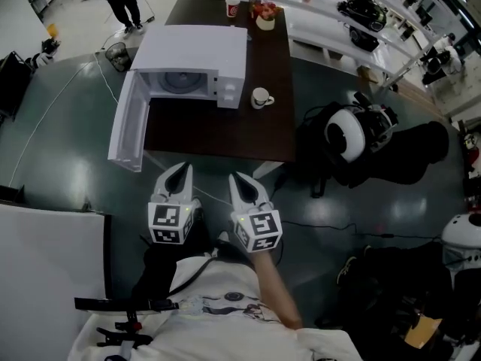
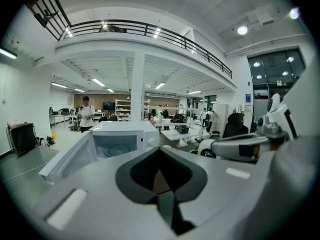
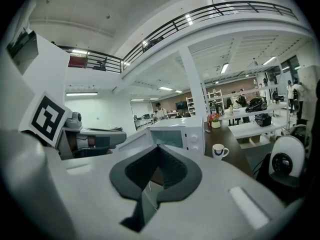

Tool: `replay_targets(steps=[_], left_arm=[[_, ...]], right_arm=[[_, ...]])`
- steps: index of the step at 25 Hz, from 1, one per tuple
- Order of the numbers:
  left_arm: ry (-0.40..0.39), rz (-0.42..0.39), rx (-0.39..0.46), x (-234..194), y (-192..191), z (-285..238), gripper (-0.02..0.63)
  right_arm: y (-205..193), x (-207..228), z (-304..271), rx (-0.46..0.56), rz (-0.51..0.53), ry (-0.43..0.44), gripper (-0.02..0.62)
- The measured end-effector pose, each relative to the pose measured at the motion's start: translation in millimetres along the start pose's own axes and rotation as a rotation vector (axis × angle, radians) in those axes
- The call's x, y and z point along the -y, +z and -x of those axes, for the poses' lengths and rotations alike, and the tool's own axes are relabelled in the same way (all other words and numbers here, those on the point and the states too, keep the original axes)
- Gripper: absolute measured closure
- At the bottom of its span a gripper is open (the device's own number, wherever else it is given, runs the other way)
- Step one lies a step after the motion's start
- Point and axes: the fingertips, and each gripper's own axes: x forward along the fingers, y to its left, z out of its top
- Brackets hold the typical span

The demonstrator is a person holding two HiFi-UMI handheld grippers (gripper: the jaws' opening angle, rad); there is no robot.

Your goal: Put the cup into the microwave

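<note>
White cup (image 1: 261,97) beside microwave (image 1: 192,62) | door (image 1: 129,130) open | possibly paper cup (image 1: 232,7) behind

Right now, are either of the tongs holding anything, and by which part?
Nothing is held: left tongs and right tongs are shut and empty; the white handled cup stands untouched on the dark table.

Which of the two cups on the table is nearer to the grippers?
The white mug with a handle, right of the microwave; the red-and-white cup stands at the table's far end.
</note>
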Motion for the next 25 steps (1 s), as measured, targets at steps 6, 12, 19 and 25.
replay_targets(steps=[6,12,19,25], left_arm=[[-0.066,0.016,0.005,-23,14,-53,0.606],[-0.116,0.013,0.014,-54,40,-99,0.606],[-0.160,0.050,-0.054,-80,25,-129,0.607],[-0.185,0.083,-0.128,-77,-4,-147,0.606]], right_arm=[[17,14,-43,-0.013,0.021,-0.034,0.593],[50,23,-97,0.003,0.039,-0.053,0.594],[44,34,-134,-0.050,0.024,-0.090,0.593],[30,42,-141,-0.106,0.004,-0.094,0.592]])
